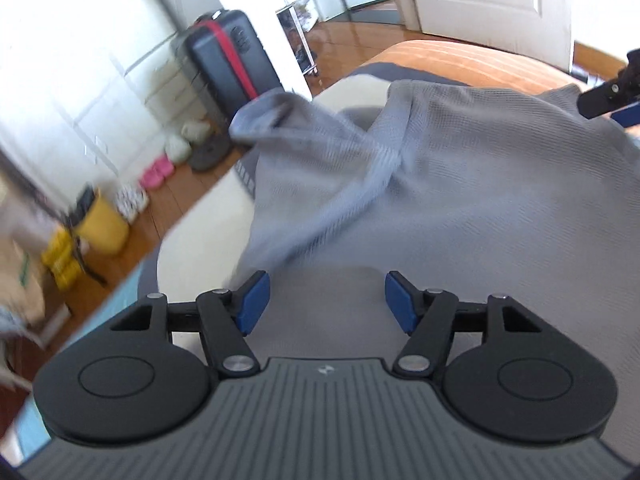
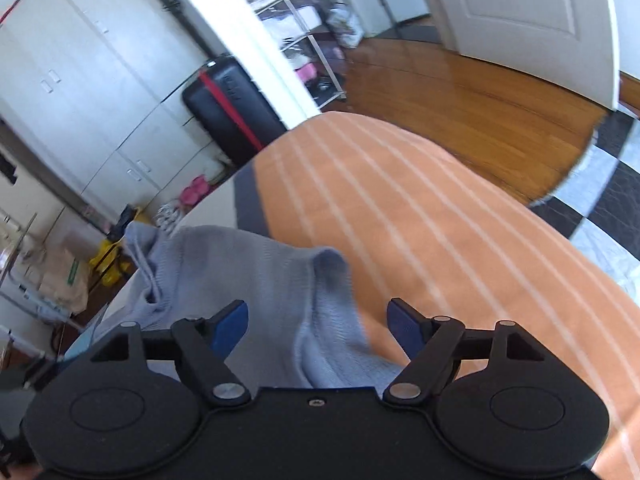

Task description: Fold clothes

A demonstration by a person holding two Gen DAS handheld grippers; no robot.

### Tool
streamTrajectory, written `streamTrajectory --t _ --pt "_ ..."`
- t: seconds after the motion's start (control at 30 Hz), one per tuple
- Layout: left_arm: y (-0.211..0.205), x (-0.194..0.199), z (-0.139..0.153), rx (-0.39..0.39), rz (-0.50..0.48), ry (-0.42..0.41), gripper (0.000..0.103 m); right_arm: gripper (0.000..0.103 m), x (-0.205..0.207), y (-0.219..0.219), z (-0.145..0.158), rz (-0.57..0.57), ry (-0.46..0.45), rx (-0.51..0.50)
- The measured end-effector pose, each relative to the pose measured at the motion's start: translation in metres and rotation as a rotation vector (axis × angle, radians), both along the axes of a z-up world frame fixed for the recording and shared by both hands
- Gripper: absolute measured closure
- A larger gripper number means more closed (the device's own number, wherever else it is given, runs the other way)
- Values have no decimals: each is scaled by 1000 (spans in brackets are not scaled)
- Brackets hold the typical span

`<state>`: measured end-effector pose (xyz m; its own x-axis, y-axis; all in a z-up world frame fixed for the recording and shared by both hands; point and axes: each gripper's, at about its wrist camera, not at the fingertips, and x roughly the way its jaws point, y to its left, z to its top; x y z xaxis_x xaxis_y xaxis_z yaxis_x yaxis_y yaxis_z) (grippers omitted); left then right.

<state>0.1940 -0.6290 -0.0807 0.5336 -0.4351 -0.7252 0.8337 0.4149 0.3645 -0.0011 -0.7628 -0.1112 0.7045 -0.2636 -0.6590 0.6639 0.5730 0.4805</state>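
Note:
A grey-blue knitted garment (image 1: 460, 200) lies spread over the bed, with one sleeve or corner (image 1: 280, 120) blurred and raised towards the bed's left edge. My left gripper (image 1: 326, 300) hovers over the near part of the cloth, its blue pads wide apart and gripping nothing. In the right wrist view a rumpled fold of the same garment (image 2: 256, 272) rises between the fingers of my right gripper (image 2: 318, 324); the pads stand clear of it on both sides. The right gripper (image 1: 612, 96) also shows at the far right edge of the left wrist view.
The bed carries an orange blanket with pale stripes (image 2: 400, 220) and a cream sheet (image 1: 200, 240). On the wooden floor (image 2: 460, 92) stand a black suitcase with a red strap (image 1: 236, 64), a wire shelf (image 2: 304, 40), pink slippers (image 1: 158, 168) and a yellow bin (image 1: 104, 224). A white door (image 2: 520, 12) stands open.

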Motion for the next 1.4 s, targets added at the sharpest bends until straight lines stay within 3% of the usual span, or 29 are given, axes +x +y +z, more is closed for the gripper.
streamTrajectory --t 0.13,0.17,0.2,0.23,0.3,0.33,0.4,0.47,0.57,0.67,0.87,1.0,1.1,1.23,1.3,1.4 --pt "-22 16 -1 -31 -7 -33 42 24 13 -2 -3 41 25 -87" --pt "-26 21 -4 -38 -7 -23 57 27 17 -3 -2 53 50 -122" --pt "-27 26 -4 -55 6 2 90 38 19 -2 -1 51 71 -155" --pt "-26 31 -4 -76 26 32 97 53 21 -1 -1 46 88 -186" --pt "-21 44 1 -143 90 92 98 80 21 2 1 62 117 -248" --pt "-14 52 7 -201 147 124 98 93 19 3 3 76 114 -262" --pt "1 69 19 -322 260 178 98 94 15 3 10 78 94 -259" --pt "17 84 26 -395 360 170 98 94 11 3 19 63 88 -256" --pt "30 106 12 -316 484 131 98 94 8 2 25 53 83 -237" --pt "47 121 -3 -265 620 170 97 94 2 1 24 50 94 -213" --pt "32 109 -9 -127 654 3 85 95 3 -9 12 39 101 -114" --pt "34 111 6 -175 700 4 73 95 -1 -16 7 34 83 -65" --pt "31 113 18 -240 636 121 68 95 -7 -23 3 21 36 -11" --pt "11 99 30 -324 460 267 54 95 -12 -32 -5 18 -12 43" --pt "-12 93 31 -325 384 323 46 95 -15 -36 -7 20 -31 64" --pt "-51 78 28 -276 267 381 44 95 -17 -39 -8 33 -50 71"
